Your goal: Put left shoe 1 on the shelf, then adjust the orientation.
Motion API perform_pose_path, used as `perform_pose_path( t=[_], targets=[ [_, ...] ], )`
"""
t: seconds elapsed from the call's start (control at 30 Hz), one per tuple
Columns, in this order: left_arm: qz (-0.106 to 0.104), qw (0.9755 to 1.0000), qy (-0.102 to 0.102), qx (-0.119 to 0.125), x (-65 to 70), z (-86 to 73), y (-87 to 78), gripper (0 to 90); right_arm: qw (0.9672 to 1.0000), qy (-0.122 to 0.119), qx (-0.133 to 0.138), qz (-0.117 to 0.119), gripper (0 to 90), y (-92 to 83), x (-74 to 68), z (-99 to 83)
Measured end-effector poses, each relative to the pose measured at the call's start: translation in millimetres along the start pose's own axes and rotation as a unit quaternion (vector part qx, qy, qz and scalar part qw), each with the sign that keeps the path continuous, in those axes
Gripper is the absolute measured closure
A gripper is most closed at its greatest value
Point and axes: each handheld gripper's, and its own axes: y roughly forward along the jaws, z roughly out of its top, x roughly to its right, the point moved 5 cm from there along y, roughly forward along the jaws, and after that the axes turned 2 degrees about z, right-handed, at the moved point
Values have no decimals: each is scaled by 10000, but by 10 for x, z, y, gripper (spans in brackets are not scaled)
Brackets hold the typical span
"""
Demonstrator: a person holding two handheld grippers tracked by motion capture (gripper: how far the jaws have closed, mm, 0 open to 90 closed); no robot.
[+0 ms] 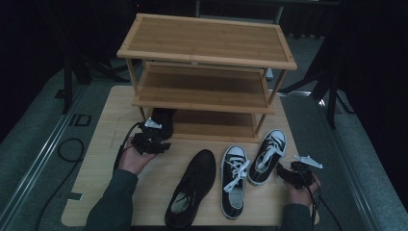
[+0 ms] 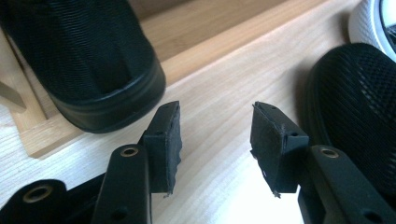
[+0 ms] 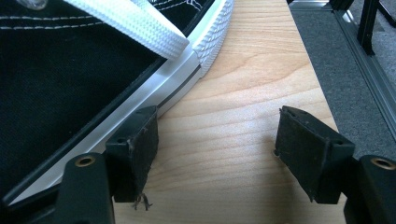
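A black shoe [image 1: 163,119] [image 2: 84,60] sits on the left end of the bottom shelf of the wooden shoe rack [image 1: 204,91]. My left gripper [image 1: 163,145] [image 2: 217,135] hovers just in front of its heel, open and holding nothing. On the table lie a black mesh shoe [image 1: 192,187] [image 2: 355,107] and two black-and-white canvas sneakers [image 1: 234,180] [image 1: 267,156]. My right gripper [image 1: 283,172] [image 3: 217,144] is open beside the right sneaker [image 3: 70,79], with its left jaw close to the white sole and bare wood between the jaws.
The rack's top and middle shelves hold nothing. The wooden table [image 1: 106,159] [image 3: 243,93] ends just right of my right gripper, where grey floor and a metal rail [image 3: 359,84] run. Cables trail from both grippers. Dark stands surround the table.
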Motion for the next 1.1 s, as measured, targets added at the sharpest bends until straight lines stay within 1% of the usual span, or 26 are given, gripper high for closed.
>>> perform_pose_path(
  t=[0.07,0.13,0.2,0.23,0.3,0.37,0.43,0.5,0.6,0.67,0.7,0.77,0.87,0.93,1.03,1.1],
  targets=[
    [-75,10000,64,-1,37,3,-20,502,10000,-1,-1,0,296,0,0,0],
    [-213,9997,147,2,75,11,-45,494,10000,1,-2,1,296,0,0,0],
    [-401,9991,152,30,110,22,-72,493,10000,1,-1,1,296,0,0,0],
    [-445,9989,160,42,122,26,-85,493,10000,0,0,0,296,0,0,0],
    [-492,9986,200,36,152,31,-111,494,10000,1,-1,1,296,0,0,0],
    [-486,9985,267,7,180,30,-134,494,10000,1,0,0,296,0,0,0],
    [-575,9979,311,8,214,34,-160,496,10000,0,0,0,296,0,0,0],
    [-618,9974,374,25,248,42,-183,509,10000,0,-1,1,296,0,0,0],
    [-744,9962,442,41,310,55,-219,557,10000,-2,1,-4,296,0,-1,0],
    [-857,9950,508,54,356,61,-245,567,10000,-2,0,-3,296,0,-1,-1],
    [-925,9944,508,58,385,64,-258,573,10000,-3,1,-3,297,0,-1,-1],
    [-1008,9933,570,52,432,65,-291,576,10000,-2,1,-3,296,0,-1,-1],
    [-1047,9923,657,-12,490,57,-334,575,10000,-3,1,-3,296,0,-1,-1],
    [-1035,9920,721,-65,515,54,-362,575,10000,-3,0,-3,296,0,-1,-1],
    [-1019,9922,708,-115,546,52,-384,575,10000,-3,1,-2,296,0,-1,0],
    [-1021,9919,736,-150,563,50,-392,575,10000,-3,1,-3,297,0,-1,-1]
  ],
)
